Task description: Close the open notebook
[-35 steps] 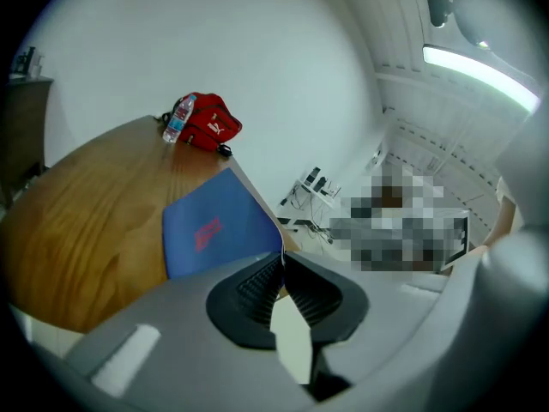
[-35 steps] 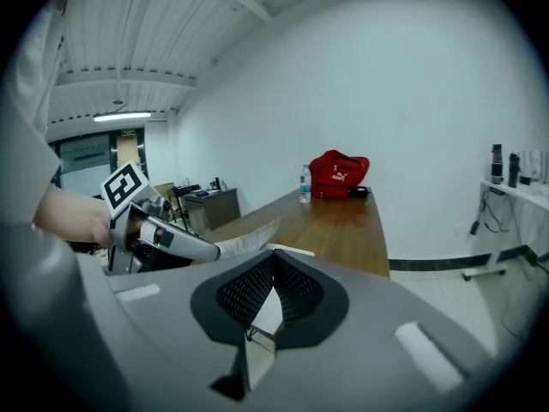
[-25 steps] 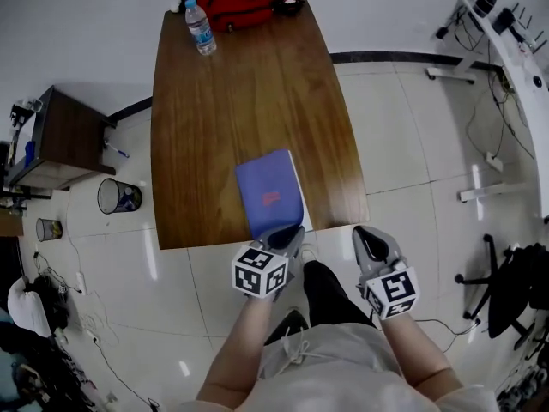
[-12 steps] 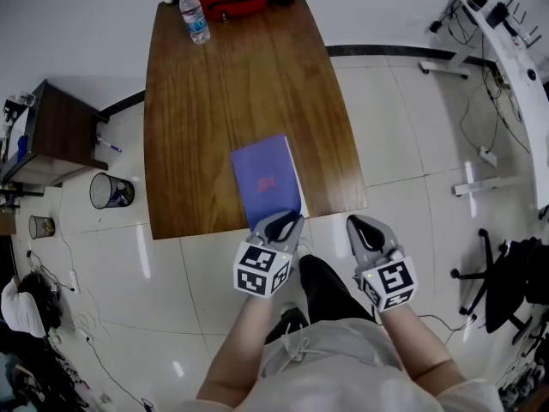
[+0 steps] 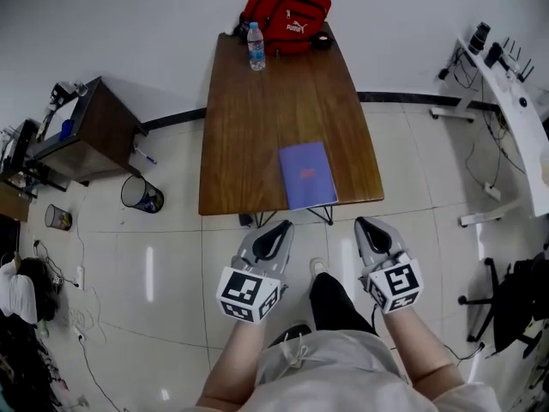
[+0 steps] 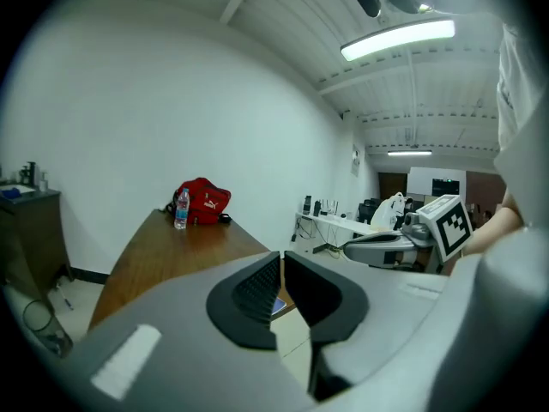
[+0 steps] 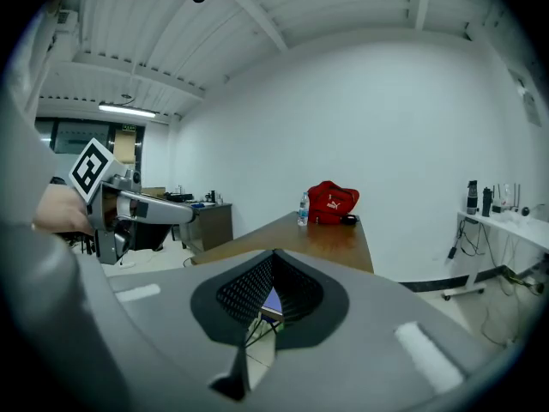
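The purple notebook [image 5: 307, 174] lies closed and flat near the front edge of the brown table [image 5: 257, 136]. Both grippers hang over the floor on my side of the table, clear of the notebook. My left gripper [image 5: 273, 234] points toward the table; its jaws are closing, tips almost together, with nothing between them [image 6: 281, 256]. My right gripper [image 5: 371, 230] is beside it, tips together and empty [image 7: 274, 254]. A sliver of the notebook [image 7: 271, 301] shows through the gap under the right jaws.
A red bag [image 5: 287, 11] and a water bottle [image 5: 256, 46] stand at the table's far end. A dark side cabinet [image 5: 86, 131] and a waste bin [image 5: 141, 196] are at the left. A white desk [image 5: 515, 101] and an office chair [image 5: 515, 307] are at the right.
Both grippers have drawn back and up from the table's front edge. The left one was at the notebook's near edge and is now apart from it. The notebook stayed closed.
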`<state>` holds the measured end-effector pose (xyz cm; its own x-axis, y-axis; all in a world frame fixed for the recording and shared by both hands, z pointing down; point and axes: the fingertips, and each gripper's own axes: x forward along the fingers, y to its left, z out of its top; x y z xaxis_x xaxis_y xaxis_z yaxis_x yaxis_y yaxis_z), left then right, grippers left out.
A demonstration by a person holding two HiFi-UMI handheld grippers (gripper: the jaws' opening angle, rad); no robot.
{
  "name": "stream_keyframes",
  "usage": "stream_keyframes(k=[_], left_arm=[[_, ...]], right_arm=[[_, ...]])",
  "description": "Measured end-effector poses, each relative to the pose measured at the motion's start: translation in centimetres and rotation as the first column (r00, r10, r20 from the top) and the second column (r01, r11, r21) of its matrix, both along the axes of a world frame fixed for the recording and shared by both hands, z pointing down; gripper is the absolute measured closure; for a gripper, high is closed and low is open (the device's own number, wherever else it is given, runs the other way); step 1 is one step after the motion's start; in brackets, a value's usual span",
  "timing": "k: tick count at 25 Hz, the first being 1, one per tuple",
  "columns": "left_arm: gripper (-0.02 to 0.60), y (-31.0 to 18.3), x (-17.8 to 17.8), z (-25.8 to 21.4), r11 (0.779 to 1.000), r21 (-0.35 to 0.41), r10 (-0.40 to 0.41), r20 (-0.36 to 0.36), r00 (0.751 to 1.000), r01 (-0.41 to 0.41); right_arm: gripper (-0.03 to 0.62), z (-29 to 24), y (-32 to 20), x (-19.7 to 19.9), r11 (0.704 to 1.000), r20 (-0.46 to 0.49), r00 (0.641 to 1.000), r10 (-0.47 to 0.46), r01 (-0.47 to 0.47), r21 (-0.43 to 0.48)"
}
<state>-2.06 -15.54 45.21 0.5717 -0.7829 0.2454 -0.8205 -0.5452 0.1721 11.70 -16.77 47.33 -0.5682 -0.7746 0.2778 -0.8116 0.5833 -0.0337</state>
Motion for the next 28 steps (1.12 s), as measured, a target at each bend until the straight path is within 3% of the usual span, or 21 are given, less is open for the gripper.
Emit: stream_keyframes(k=[6,12,18,28], left_arm=[[0.575,9.2,-4.6,-3.4,0.991,0.109,-0.075,0.003,0.997,0.074],[0.575,15.6,-5.9,-5.4,0.980,0.163,-0.107,-0.024,0.994,0.110],[0.575,19.0,-5.3,-6.2,0.980,0.179,-0.085,-0.033,0.996,0.090],[0.575,21.5,-4.3,-6.5,0.967,0.190,-0.165,-0.031,0.986,0.168]], right_arm=[[0.592,-4.1,8.3,-2.1,0.996,-0.003,1.000,0.005,-0.005,0.084],[0.592,-5.4,14.9,-2.5,0.995,-0.005,1.000,0.006,-0.006,0.101],[0.592,-5.0,18.6,-3.1,0.997,0.007,1.000,-0.015,0.014,0.082],[0.592,-5.2,20.6,-3.0,0.992,0.028,0.995,-0.096,0.093,0.086]])
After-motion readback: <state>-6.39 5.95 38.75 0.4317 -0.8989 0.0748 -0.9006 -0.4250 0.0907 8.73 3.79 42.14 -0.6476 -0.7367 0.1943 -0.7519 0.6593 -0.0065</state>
